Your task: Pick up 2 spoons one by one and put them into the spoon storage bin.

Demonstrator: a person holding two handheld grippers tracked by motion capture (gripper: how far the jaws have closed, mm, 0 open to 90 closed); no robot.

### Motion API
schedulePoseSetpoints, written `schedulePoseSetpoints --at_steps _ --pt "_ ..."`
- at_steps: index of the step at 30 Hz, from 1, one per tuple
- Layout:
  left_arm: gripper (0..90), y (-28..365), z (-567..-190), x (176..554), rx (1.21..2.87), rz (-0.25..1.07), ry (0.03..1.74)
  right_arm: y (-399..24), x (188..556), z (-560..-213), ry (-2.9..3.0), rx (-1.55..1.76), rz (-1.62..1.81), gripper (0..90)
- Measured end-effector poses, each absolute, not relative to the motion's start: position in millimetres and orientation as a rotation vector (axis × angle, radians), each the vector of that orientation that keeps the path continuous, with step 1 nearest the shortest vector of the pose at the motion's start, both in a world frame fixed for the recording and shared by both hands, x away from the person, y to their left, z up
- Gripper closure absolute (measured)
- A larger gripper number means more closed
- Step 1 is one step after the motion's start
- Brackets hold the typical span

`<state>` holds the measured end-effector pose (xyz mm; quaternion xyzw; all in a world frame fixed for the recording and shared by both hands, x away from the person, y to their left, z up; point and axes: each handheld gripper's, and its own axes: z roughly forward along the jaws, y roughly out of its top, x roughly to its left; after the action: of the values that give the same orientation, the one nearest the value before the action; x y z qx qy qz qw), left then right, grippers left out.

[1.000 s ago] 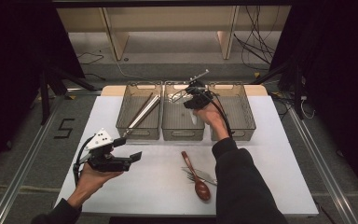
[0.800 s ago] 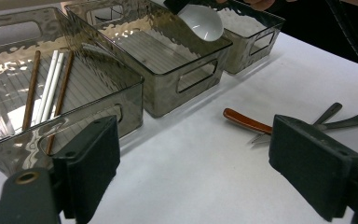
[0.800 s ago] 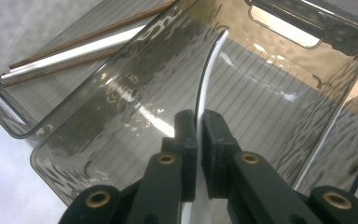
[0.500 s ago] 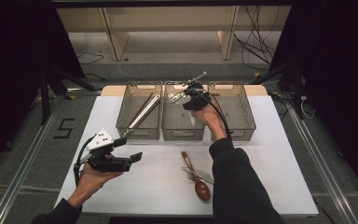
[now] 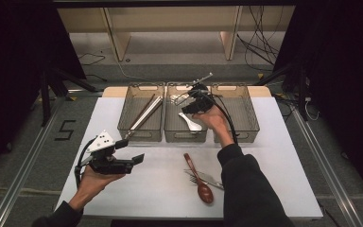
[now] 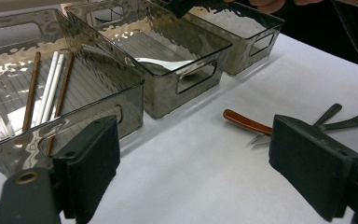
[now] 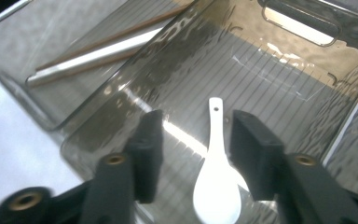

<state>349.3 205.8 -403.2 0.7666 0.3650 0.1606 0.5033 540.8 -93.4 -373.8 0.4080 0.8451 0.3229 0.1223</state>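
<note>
white bench [image 5: 274,156] lies bare between its near edge and the bins. left gripper [image 5: 123,163], jaws wide apart and empty, at 8 o'clock. right gripper [image 7: 193,140], jaws just opened, over middle bin [image 5: 185,137]; white spoon [image 7: 216,179] lies free below, unpinched.

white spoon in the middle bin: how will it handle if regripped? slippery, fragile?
The white spoon looks glossy and glazed, so probably slippery between flat pads. It looks like ceramic: stiff, likely chips if dropped on the middle bin floor. Its rounded bowl may rock or spin when nudged; the thin handle is likely the better hold.
</note>
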Motion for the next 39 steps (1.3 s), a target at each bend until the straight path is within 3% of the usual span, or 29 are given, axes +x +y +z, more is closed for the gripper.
schedulePoseSetpoints --at_steps 4,11,23,39 --pt "15.7 205.6 -403.8 349.6 1.854 0.388 0.884 -96.3 525.4 -368.9 2.482 1.146 0.949 44.7" --pt "15.7 205.5 -404.5 350.2 1.863 0.391 0.885 -107.6 498.5 -358.7 2.498 1.099 0.993 38.9" --pt "15.7 205.2 -405.2 350.7 1.863 0.393 0.889 -118.6 447.2 -364.2 2.54 1.016 1.018 35.7" --pt "15.7 205.0 -404.1 350.1 1.856 0.395 0.887 -124.0 418.8 -399.4 2.656 1.029 0.909 34.0"
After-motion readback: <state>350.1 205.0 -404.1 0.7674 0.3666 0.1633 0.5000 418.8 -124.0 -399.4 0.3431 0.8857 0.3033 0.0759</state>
